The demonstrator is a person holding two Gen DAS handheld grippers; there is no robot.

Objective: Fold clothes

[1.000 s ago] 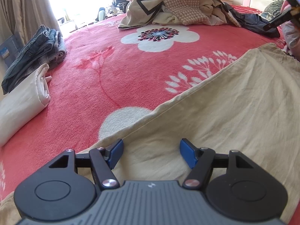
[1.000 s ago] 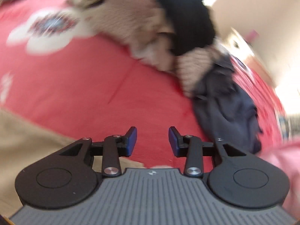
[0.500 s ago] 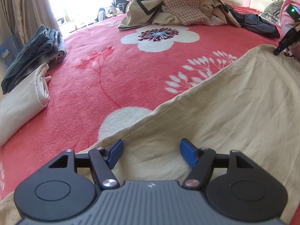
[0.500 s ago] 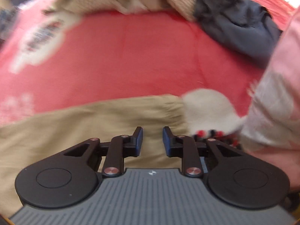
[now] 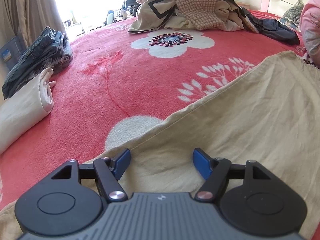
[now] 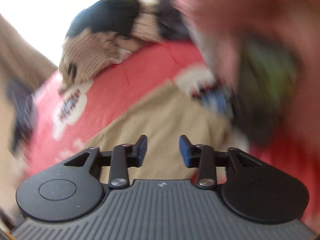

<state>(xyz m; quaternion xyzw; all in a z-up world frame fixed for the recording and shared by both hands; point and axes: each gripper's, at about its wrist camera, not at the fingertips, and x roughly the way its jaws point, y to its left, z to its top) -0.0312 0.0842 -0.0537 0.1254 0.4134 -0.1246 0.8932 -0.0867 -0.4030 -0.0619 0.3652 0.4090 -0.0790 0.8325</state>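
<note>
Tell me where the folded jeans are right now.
In the left wrist view the folded jeans lie at the far left of the red floral blanket, just behind the folded white cloth and near the curtain.

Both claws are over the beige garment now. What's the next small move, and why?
Probably lower the left claw and close it on the beige garment near its edge. Its jaws stand open with the fabric lying flat between them, nothing gripped. The right claw is also open above the same cloth, but its view is motion-blurred, so let it settle before it grips.
</note>
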